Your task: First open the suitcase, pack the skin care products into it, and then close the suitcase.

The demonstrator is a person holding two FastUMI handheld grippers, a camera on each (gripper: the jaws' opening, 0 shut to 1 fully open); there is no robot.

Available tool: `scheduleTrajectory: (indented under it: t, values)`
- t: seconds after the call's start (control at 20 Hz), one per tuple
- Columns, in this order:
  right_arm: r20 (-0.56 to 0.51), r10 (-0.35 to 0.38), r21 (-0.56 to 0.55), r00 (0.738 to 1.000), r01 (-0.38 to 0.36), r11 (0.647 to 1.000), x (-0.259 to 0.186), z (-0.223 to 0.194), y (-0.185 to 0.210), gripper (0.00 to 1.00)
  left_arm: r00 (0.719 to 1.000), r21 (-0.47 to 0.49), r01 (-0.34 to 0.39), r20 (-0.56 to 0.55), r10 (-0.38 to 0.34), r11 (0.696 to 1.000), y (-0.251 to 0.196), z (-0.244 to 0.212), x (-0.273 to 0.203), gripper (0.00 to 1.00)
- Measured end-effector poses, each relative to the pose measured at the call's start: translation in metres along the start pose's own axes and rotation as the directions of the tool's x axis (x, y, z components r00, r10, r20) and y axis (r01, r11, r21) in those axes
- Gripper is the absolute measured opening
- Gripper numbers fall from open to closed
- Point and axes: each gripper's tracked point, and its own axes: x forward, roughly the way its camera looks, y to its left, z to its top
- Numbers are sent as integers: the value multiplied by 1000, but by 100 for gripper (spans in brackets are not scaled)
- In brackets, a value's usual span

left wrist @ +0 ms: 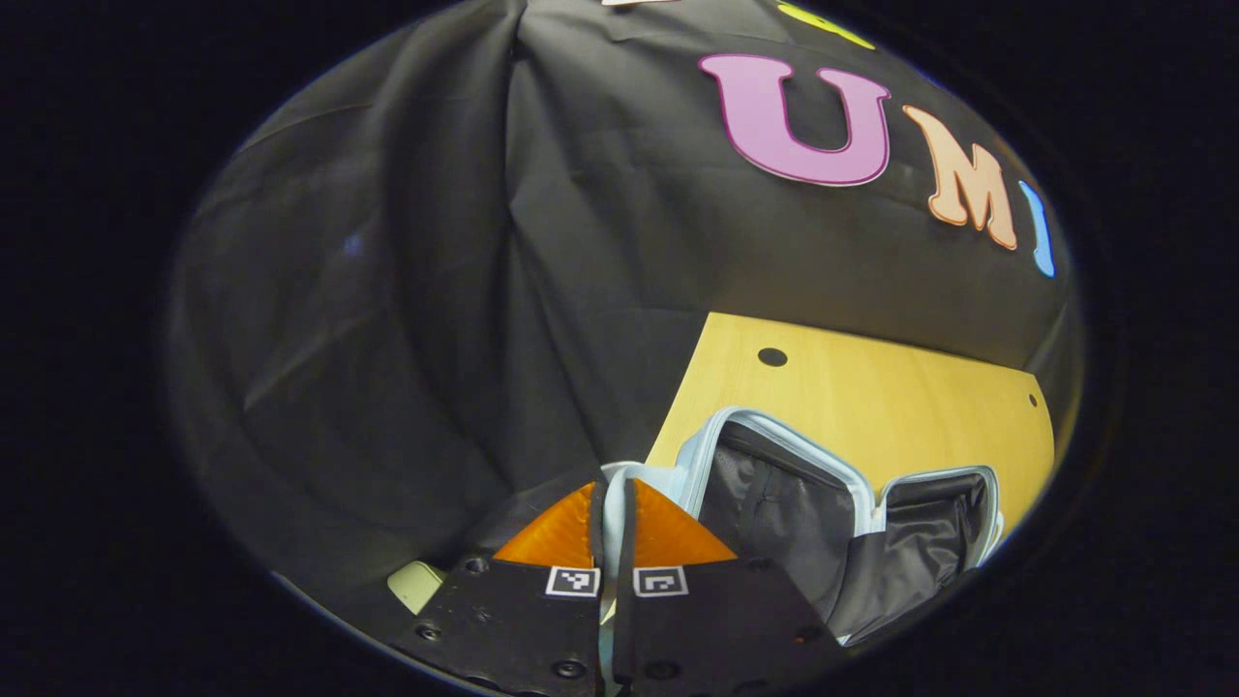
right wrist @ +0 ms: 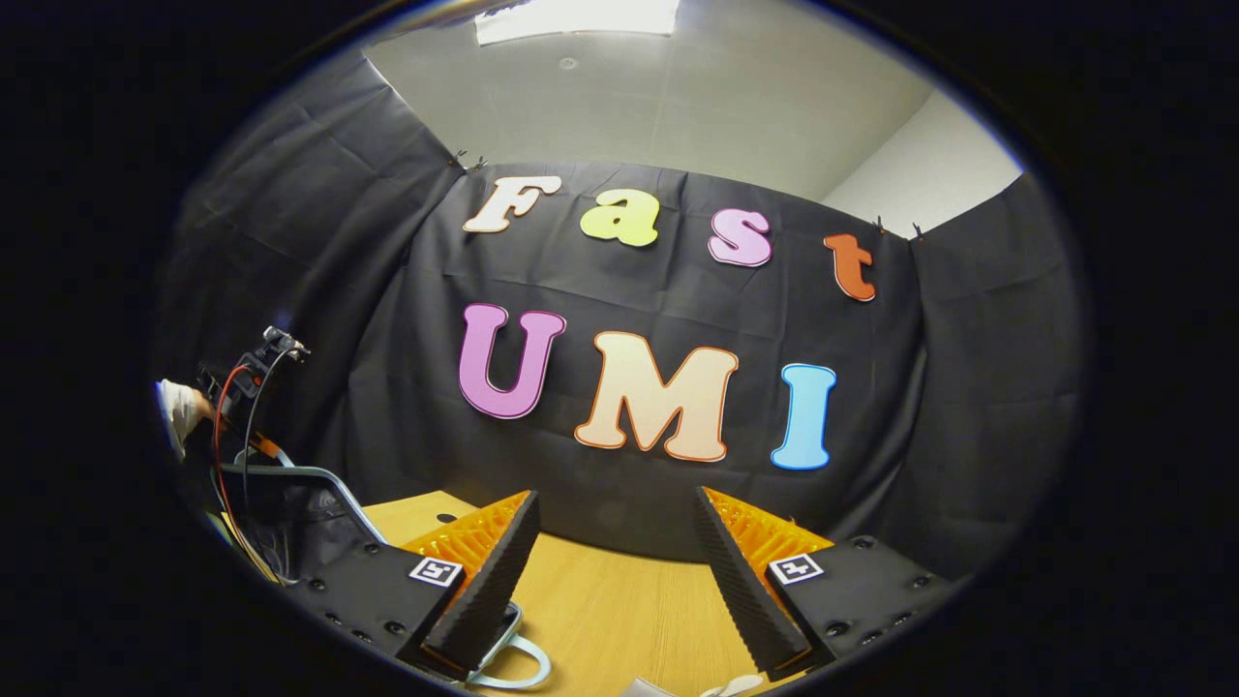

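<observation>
Left gripper (left wrist: 612, 528): fingers nearly together, pinching the pale blue rim of the suitcase lid between them, at the bottom of the left gripper view.
Right gripper (right wrist: 615, 571): fingers spread wide, holding nothing, poised above the table.
Suitcase (left wrist: 823, 513): small pale blue hard-shell case with black fabric lining, lying open on the table; the lining of both halves faces the camera in the left gripper view. In the right gripper view its lid edge (right wrist: 319, 479) shows at lower left, under the other gripper and the hand holding it.
Skin care products: cannot tell where they lie; small pale items at the bottom edge of the right gripper view are too cut off to identify.
Step in hand: judged to be swinging the lid on its hinge. Keep the pinch on the rim, follow the hinge arc, avoid twisting the shell.
Loop (right wrist: 513, 653): pale blue handle-like loop just beside the right gripper's left finger; may snag.
Table (left wrist: 871, 387): light wooden top with small round holes.
Beyond: black cloth wall.
</observation>
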Motion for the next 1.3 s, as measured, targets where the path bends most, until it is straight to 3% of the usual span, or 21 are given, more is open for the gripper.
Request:
scheduleTrajectory:
  t: [0.55, 0.75, 0.9, 1.05, 1.15, 1.25, 1.3]
  values:
    - [-63, -40, -23, 997, 39, 999, 7, -15, -9, 100, 995, -61, -16, -102, 9, 998, 29, -92, 63, 0]
    - [-63, -49, -33, 997, 47, 998, 3, -14, -19, 99, 991, -74, -104, -87, 97, 992, 44, -107, 75, 24]
    - [-50, -51, -37, 997, 49, 998, -1, -10, -26, 99, 977, -79, -207, 40, 210, 975, 60, -76, 58, 96]
    - [-39, -49, -20, 998, 48, 999, -5, -9, -36, 99, 946, -68, -257, 186, 266, 964, 60, -32, 24, 100]
    - [-31, -43, -5, 999, 42, 999, -7, -8, -42, 100, 928, -74, -238, 276, 250, 968, 43, 2, -6, 95]
    - [-20, -32, 6, 999, 32, 999, -10, -6, -49, 99, 912, -72, -204, 349, 216, 976, 20, 28, -38, 100]
    - [-13, -29, 13, 999, 29, 999, -11, -4, -53, 99, 903, -68, -185, 381, 197, 980, 7, 39, -50, 95]
